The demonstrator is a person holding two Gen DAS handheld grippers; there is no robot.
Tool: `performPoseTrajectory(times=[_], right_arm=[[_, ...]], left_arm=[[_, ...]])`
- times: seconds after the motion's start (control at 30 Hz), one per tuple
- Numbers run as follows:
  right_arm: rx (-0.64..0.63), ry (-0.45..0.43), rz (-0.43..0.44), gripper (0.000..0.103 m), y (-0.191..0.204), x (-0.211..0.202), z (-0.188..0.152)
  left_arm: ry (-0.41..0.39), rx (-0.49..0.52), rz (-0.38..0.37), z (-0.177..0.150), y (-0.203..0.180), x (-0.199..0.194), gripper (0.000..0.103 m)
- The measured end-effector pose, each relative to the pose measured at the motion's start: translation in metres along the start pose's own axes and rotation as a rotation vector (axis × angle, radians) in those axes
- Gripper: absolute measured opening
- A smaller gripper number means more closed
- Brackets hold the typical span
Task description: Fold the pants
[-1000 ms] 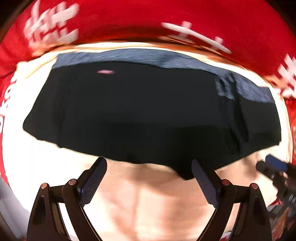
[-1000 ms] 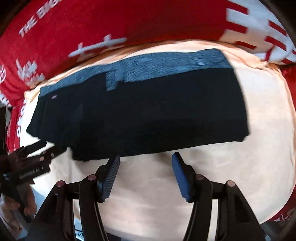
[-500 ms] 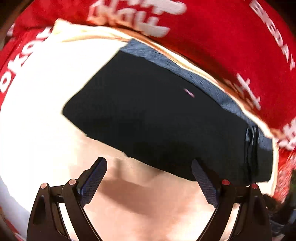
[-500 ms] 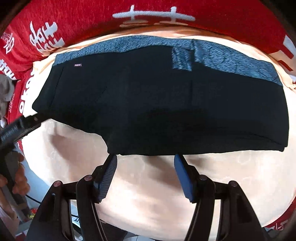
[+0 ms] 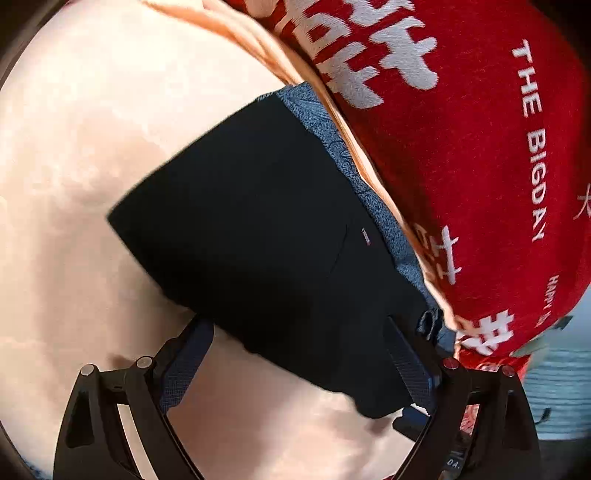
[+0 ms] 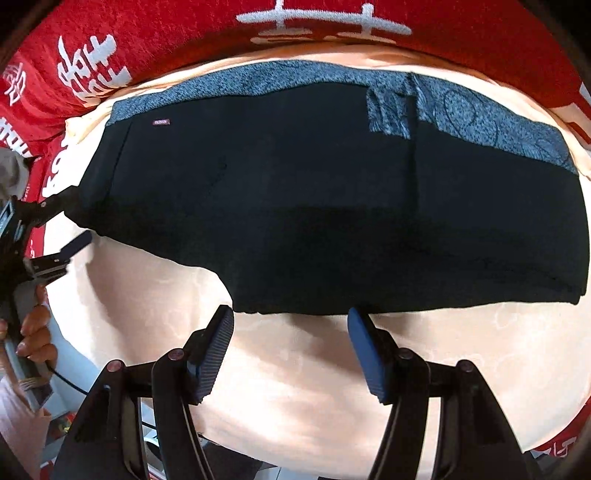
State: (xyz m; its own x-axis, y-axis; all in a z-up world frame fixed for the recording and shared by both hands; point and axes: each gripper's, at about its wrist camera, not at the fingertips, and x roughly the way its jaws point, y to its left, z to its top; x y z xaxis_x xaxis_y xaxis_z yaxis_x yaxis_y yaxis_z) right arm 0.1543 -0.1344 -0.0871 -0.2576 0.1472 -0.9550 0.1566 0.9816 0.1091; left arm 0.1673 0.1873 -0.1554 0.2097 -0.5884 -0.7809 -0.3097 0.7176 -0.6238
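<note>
The black pants (image 6: 332, 206), with a blue-grey patterned waistband (image 6: 280, 79) along the far edge, lie folded flat on a peach cloth (image 6: 332, 376). My right gripper (image 6: 291, 321) is open and empty, its tips just short of the pants' near edge. My left gripper (image 5: 295, 332) is open at the pants' left end (image 5: 258, 236), one finger on each side of the corner, the right finger over the fabric. It also shows at the left edge of the right wrist view (image 6: 70, 221).
A red blanket with white lettering (image 6: 332, 22) lies behind the peach cloth and also shows in the left wrist view (image 5: 461, 147). The person's hand (image 6: 33, 332) holds the left gripper's handle. The cloth's near edge drops off below my right gripper.
My left gripper has swung round to the pants' left end and closed in on the corner. My right gripper has come a little nearer the pants' near edge.
</note>
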Motion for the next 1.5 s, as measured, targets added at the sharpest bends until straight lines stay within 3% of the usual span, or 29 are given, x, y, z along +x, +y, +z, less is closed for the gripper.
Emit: performPoseTrajectory(times=[0.17, 0.3, 0.47, 0.6, 0.73, 0.87, 1.1, 1.23, 1.5], right_arm=[[0.003, -0.015, 0.011, 0.068, -0.013, -0.013, -0.004], [-0.001, -0.011, 0.014, 0.068, -0.014, -0.014, -0.006], [-0.015, -0.016, 0.026, 0.068, -0.008, -0.017, -0.009], [-0.030, -0.039, 0.067, 0.068, -0.002, -0.027, -0.005], [-0.068, -0.038, 0.118, 0.068, 0.007, -0.039, 0.008], [-0.115, -0.055, 0.179, 0.068, 0.020, -0.058, 0.035], [-0.211, -0.051, 0.271, 0.078, 0.075, -0.087, 0.109], [-0.341, 0.046, 0.269, 0.079, 0.135, -0.076, 0.143], [-0.502, 0.267, 0.164, 0.078, 0.229, -0.002, 0.164]], left_arm=[[-0.044, -0.072, -0.085, 0.006, 0.011, 0.006, 0.094], [-0.086, -0.079, -0.061, 0.007, 0.002, 0.007, 0.094], [-0.152, 0.075, -0.061, 0.007, -0.039, 0.002, 0.094], [-0.085, 0.092, 0.105, 0.016, -0.045, 0.023, 0.092], [-0.102, 0.138, 0.317, 0.015, -0.054, 0.029, 0.043], [-0.150, 0.239, 0.395, 0.007, -0.075, 0.032, 0.037], [-0.265, 0.738, 0.754, -0.047, -0.134, 0.069, 0.037], [-0.281, 0.874, 0.828, -0.062, -0.141, 0.078, 0.037], [-0.285, 0.959, 0.860, -0.071, -0.143, 0.078, 0.037]])
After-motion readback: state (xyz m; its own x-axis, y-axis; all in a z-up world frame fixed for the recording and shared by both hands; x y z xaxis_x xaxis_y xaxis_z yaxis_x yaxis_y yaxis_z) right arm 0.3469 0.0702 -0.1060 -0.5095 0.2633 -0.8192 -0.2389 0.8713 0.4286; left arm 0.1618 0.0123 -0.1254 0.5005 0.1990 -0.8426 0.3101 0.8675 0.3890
